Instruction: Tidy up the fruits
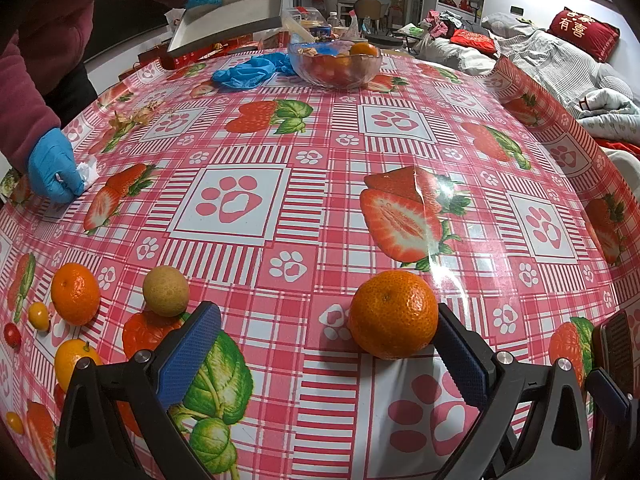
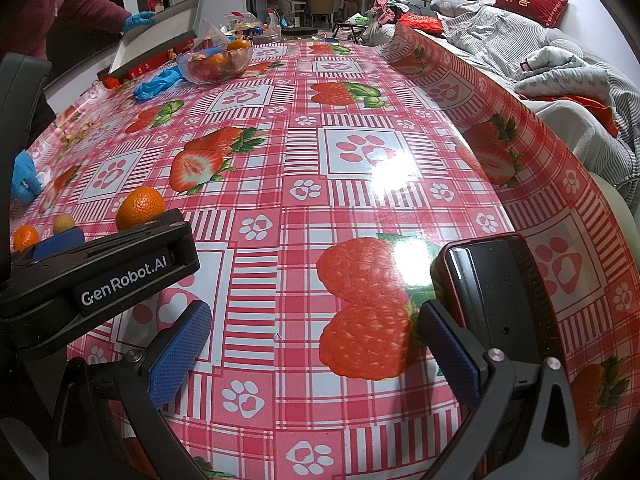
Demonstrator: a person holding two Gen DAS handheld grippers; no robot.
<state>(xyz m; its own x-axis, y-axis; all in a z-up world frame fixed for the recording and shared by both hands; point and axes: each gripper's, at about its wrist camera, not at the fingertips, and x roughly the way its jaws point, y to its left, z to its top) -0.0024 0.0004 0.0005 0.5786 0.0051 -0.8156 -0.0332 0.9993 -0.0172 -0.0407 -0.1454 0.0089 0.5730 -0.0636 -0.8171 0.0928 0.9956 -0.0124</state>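
Observation:
My left gripper is open, low over the table. A large mandarin sits between its fingertips, close against the right pad. Left of it lie a brown round fruit, a mandarin, a small yellow fruit, a red cherry tomato and another orange fruit. My right gripper is open and empty over bare cloth. The big mandarin also shows behind the left gripper's body. A glass bowl with fruit stands at the far side.
A person in blue gloves holds a grey tray tilted over the far left and presses a tissue at the left edge. Spare blue gloves lie by the bowl. A phone lies by my right gripper. A bed is at right.

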